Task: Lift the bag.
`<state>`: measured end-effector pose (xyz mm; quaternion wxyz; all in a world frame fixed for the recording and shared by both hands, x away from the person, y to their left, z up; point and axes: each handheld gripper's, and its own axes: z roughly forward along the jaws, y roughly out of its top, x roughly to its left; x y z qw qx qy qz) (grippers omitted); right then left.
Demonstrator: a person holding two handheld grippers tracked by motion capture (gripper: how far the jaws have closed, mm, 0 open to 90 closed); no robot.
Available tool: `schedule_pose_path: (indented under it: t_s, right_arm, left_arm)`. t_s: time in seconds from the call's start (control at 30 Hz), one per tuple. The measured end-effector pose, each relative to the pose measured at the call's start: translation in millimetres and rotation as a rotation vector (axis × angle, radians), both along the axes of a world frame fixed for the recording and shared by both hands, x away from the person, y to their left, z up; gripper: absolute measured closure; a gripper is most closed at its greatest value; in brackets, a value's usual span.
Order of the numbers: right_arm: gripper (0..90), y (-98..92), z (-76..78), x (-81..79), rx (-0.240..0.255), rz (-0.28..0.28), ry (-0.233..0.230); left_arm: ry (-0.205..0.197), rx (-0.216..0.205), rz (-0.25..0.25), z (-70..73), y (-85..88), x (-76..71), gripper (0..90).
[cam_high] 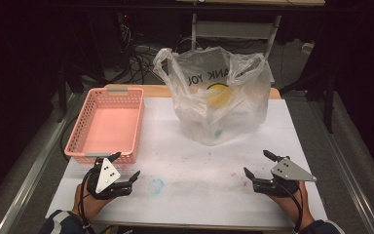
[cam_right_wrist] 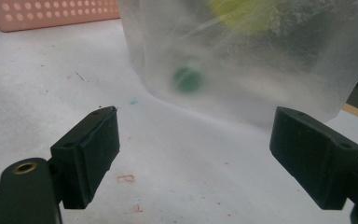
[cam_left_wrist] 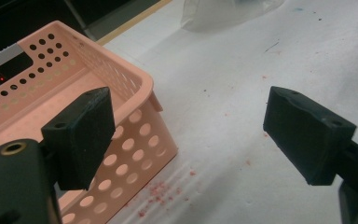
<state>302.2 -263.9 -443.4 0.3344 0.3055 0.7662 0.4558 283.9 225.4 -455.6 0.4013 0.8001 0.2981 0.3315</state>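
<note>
At the desk's (cam_high: pixel 190 165) near edge both tools rest spread wide and empty: left tool (cam_high: pixel 119 171) just beside the pink basket (cam_high: pixel 108 122), right tool (cam_high: pixel 259 169) facing the translucent plastic bag (cam_high: pixel 219 95). Best approach the bag's handles squarely; its blurry yellow and green contents are probably produce.

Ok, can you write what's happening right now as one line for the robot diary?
left claw: open, by pink basket | right claw: open, facing plastic bag | basket: empty | bag: upright, something yellow and something green inside

I'm seeing an empty pink perforated basket (cam_high: pixel 106 124) sitting far-left on the table, translucent plastic bag (cam_high: pixel 219 97) standing upright mid-back, holding something yellow (cam_high: pixel 217 95)
</note>
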Motion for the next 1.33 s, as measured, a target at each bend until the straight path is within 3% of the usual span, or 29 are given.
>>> schedule_pose_path:
  t_s: [1.33]
  right_arm:
    - [16.4,-1.9,0.7,1.0,0.003,0.006,0.001]
  left_arm:
    - [0.012,0.03,-0.013,-0.8,-6.4,5.5,16.0]
